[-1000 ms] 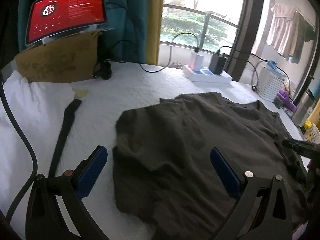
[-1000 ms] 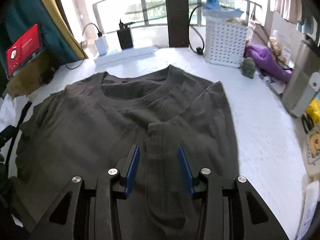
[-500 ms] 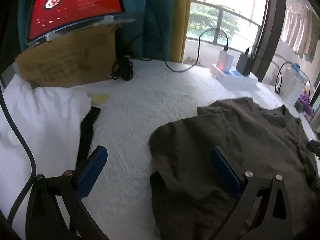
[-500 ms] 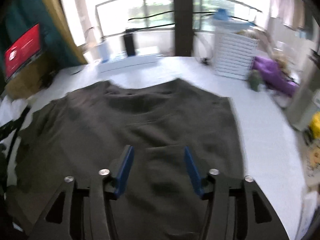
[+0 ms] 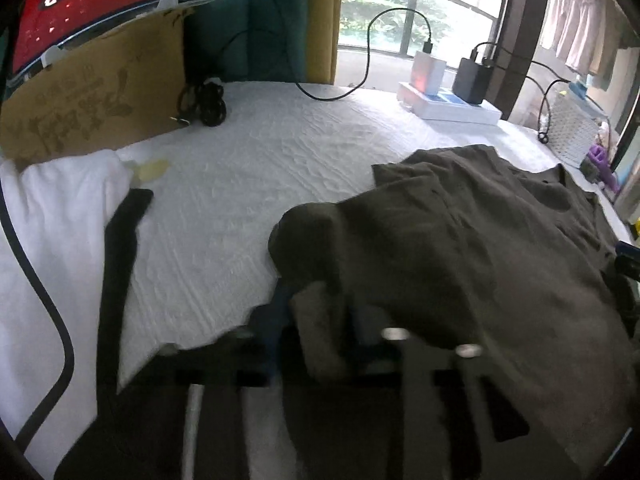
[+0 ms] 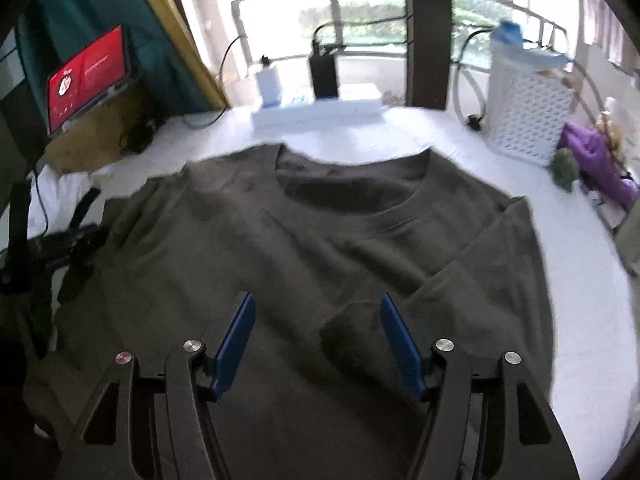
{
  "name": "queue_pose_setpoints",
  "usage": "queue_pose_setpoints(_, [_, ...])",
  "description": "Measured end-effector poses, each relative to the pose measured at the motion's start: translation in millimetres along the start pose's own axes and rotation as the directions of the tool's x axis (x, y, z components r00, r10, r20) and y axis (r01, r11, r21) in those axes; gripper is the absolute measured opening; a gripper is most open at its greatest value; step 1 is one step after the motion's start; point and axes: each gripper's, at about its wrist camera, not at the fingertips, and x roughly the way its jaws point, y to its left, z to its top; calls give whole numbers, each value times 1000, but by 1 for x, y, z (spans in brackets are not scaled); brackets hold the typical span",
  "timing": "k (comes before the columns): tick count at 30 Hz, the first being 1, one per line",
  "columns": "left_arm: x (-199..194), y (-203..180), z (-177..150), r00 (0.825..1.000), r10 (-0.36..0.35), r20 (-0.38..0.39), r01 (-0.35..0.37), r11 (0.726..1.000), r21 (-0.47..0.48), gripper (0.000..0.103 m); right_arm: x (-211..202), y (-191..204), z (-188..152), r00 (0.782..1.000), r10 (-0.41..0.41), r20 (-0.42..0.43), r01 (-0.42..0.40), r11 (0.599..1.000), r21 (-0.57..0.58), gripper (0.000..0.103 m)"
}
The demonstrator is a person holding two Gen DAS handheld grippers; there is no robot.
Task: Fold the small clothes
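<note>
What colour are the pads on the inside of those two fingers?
Blue. The pads of the right gripper show it best in the right wrist view.

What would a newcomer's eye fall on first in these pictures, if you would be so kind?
The dark olive T-shirt spread over the white bedsheet dominates both views. The left gripper is shut on a bunched sleeve edge, while the right gripper hangs open over the folded right sleeve. Far left, a glowing red tablet screen sits on a cardboard box.
</note>
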Motion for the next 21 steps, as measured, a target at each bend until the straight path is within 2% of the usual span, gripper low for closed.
queue_pose_setpoints(2, [-7, 1, -1, 1000, -8, 15, 8, 1000, -12, 4, -7, -6, 0, 1000, -21, 11, 21, 1000, 13, 67])
queue_pose_setpoints(10, [-56, -6, 4, 989, 23, 149, -17, 999, -40, 4, -32, -30, -19, 997, -64, 38, 61, 996, 65, 67])
queue_pose_setpoints(16, [-85, -35, 8, 974, 35, 223, -42, 999, 28, 4, -49, -39, -31, 996, -64, 68, 58, 995, 87, 67])
queue_pose_setpoints(21, [-89, -68, 9, 972, 1, 235, -29, 993, 117, 4, -59, -46, -40, 995, -51, 90, 42, 994, 99, 67])
